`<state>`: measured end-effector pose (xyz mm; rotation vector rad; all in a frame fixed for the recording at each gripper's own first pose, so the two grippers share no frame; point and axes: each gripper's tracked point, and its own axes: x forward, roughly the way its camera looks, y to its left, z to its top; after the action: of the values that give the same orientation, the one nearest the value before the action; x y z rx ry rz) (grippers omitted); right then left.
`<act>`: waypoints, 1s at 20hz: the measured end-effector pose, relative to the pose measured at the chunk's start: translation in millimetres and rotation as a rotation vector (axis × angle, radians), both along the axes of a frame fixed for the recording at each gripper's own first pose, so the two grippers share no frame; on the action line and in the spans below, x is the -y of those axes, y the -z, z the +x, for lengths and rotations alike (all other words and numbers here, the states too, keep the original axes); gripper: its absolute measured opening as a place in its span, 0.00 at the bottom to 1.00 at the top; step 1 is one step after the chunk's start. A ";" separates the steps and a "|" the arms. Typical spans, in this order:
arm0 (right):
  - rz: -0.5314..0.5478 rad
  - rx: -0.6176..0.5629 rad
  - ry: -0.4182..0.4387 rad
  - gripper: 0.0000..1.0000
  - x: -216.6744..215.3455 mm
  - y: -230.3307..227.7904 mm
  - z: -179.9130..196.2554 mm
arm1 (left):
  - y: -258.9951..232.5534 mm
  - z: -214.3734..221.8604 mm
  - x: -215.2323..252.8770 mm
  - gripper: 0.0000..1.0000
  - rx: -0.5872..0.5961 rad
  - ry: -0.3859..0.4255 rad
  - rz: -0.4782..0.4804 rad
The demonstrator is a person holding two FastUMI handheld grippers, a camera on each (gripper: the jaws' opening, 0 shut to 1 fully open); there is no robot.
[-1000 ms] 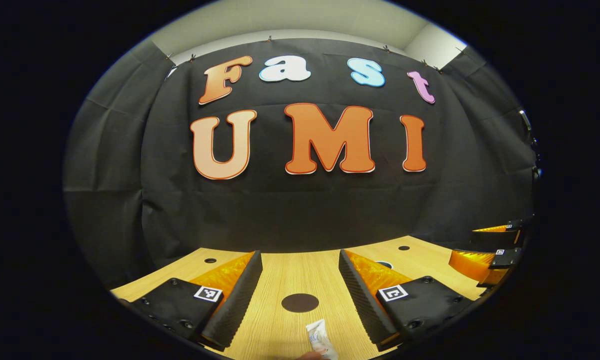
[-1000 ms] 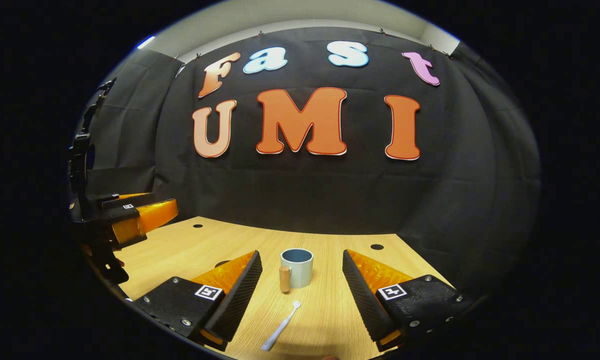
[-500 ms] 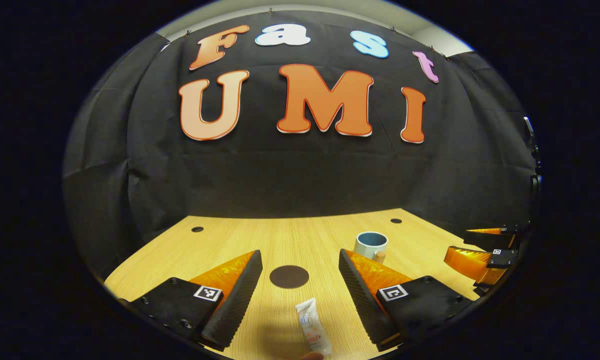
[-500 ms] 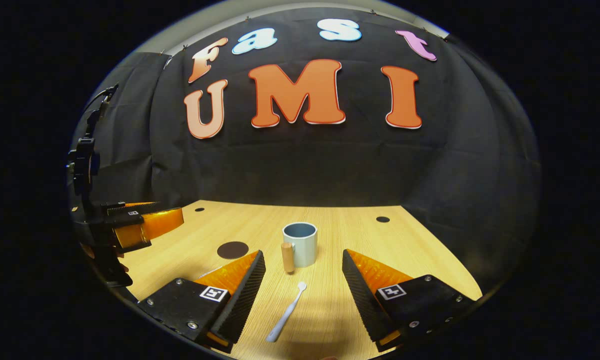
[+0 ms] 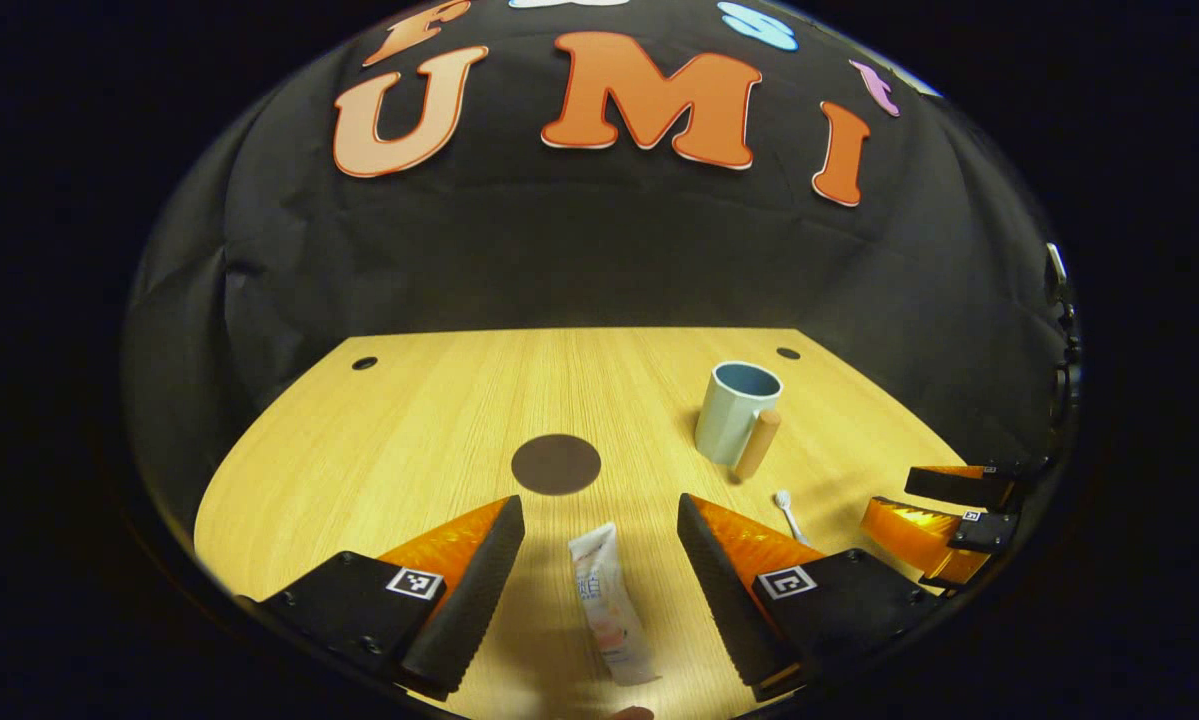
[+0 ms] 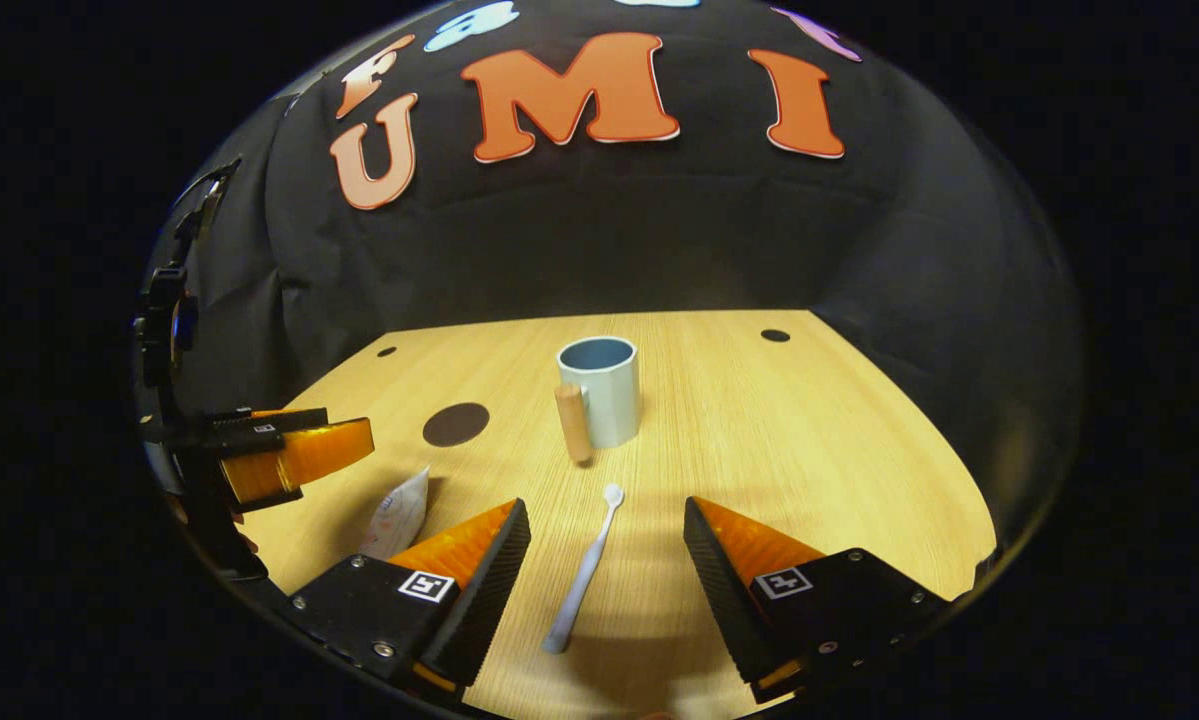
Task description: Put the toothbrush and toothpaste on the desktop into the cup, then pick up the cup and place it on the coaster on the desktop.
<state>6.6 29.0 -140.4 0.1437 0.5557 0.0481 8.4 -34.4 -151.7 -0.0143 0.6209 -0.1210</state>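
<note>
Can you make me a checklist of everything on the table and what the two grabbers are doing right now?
Surface: wooden desktop with small dark holes near its far edge.
Job's things: cup upright, nothing seen inside; toothbrush flat on the wood; toothpaste flat; dark round coaster bare.
Clutter: nothing seen.
Grippers: left gripper open astride the toothpaste, right gripper open astride the toothbrush; neither touches its item.
Cables: nothing seen.
Surroundings: black cloth wall.

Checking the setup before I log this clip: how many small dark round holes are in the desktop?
2. One hole is near the far left corner of the desktop, the other hole near the far right corner, behind the cup. The grippers may hide others.
</note>
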 end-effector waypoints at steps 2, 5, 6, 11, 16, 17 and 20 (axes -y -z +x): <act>-0.009 -0.032 -0.001 0.89 -2.3 6.8 3.2 | 9.9 -4.6 -0.9 0.99 -0.039 0.009 0.007; -0.030 -0.077 -0.008 0.79 -7.3 15.1 3.2 | 22.3 -10.1 -2.9 0.99 -0.085 0.020 0.018; -0.036 -0.093 -0.011 0.82 -9.1 18.3 2.3 | 26.8 -10.6 -4.1 0.99 -0.098 0.022 0.019; -0.057 -0.168 -0.011 0.73 -18.6 30.0 4.0 | 56.8 -20.2 2.0 0.98 -0.197 0.020 -0.019; -0.072 -0.230 -0.021 0.71 -24.7 40.3 6.9 | 66.7 -30.9 4.2 0.97 -0.269 0.009 -0.021; -0.070 -0.243 -0.022 0.70 -26.4 39.9 9.0 | 69.1 -33.5 5.2 0.95 -0.283 0.009 -0.027; -0.084 -0.275 -0.020 0.59 -30.1 38.7 11.4 | 81.6 -38.4 0.7 0.97 -0.320 0.002 -0.012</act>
<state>18.0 59.1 -179.1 0.0631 0.8329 0.0244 -30.0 -35.1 -233.3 -0.0451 0.9399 -0.1254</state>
